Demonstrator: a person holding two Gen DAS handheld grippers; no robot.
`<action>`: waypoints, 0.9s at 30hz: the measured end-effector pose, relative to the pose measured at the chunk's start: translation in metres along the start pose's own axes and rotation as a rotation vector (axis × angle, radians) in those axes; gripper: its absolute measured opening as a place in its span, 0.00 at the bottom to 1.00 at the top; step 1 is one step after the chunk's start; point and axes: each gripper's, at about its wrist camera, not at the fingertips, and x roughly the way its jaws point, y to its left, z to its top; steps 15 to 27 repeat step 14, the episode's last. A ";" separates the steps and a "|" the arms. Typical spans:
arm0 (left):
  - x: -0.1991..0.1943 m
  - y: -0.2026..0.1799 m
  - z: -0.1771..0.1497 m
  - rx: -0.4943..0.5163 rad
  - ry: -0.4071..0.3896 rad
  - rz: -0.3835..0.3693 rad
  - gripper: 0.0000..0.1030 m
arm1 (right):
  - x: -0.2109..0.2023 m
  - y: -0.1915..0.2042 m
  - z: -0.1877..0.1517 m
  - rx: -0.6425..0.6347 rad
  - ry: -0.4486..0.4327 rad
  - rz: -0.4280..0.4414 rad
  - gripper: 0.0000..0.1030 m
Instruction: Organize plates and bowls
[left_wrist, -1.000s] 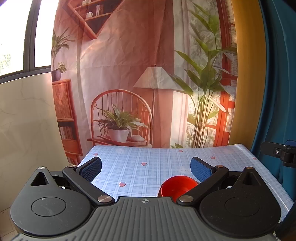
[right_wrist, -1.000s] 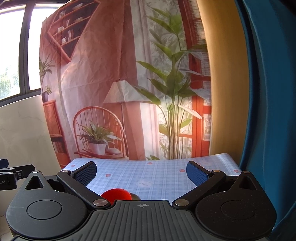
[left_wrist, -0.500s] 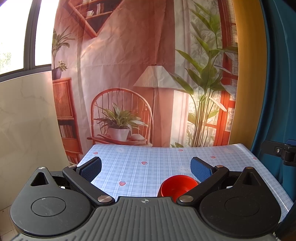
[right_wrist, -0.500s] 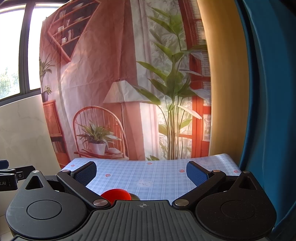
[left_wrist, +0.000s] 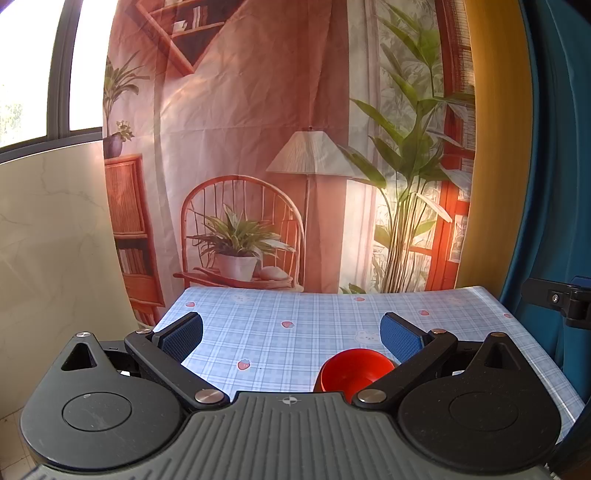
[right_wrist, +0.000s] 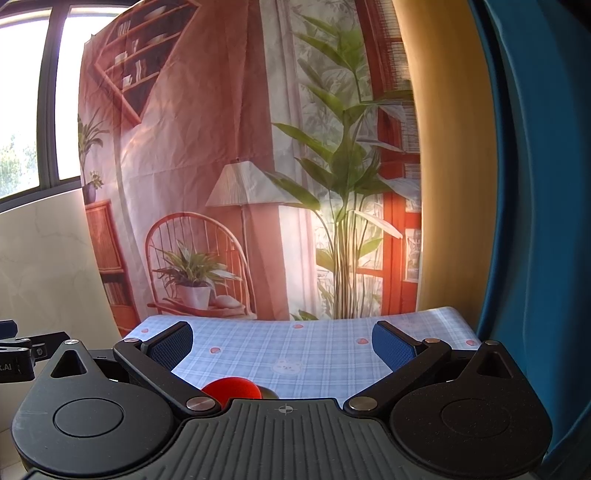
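A red bowl (left_wrist: 355, 373) stands on the blue checked tablecloth (left_wrist: 295, 332), low in the left wrist view and just inside the right finger. My left gripper (left_wrist: 291, 334) is open above the near table edge, nothing between its fingers. The same red bowl (right_wrist: 231, 389) shows in the right wrist view, mostly hidden behind the gripper body, with a small dark rim (right_wrist: 267, 392) of something beside it. My right gripper (right_wrist: 282, 343) is open and holds nothing.
A printed backdrop (left_wrist: 295, 147) hangs right behind the table's far edge. A blue curtain (right_wrist: 535, 221) borders the right side, and a pale wall (left_wrist: 48, 240) the left. The other gripper's black mount (left_wrist: 561, 299) shows at the right.
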 end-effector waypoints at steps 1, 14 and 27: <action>0.000 0.000 0.000 0.000 0.000 0.000 1.00 | 0.000 0.000 0.000 0.000 0.000 0.000 1.00; -0.001 0.001 0.000 0.006 -0.003 -0.008 1.00 | 0.000 0.000 0.000 0.000 0.000 0.000 1.00; -0.001 0.001 0.000 0.006 -0.003 -0.008 1.00 | 0.000 0.000 0.000 0.000 0.000 0.000 1.00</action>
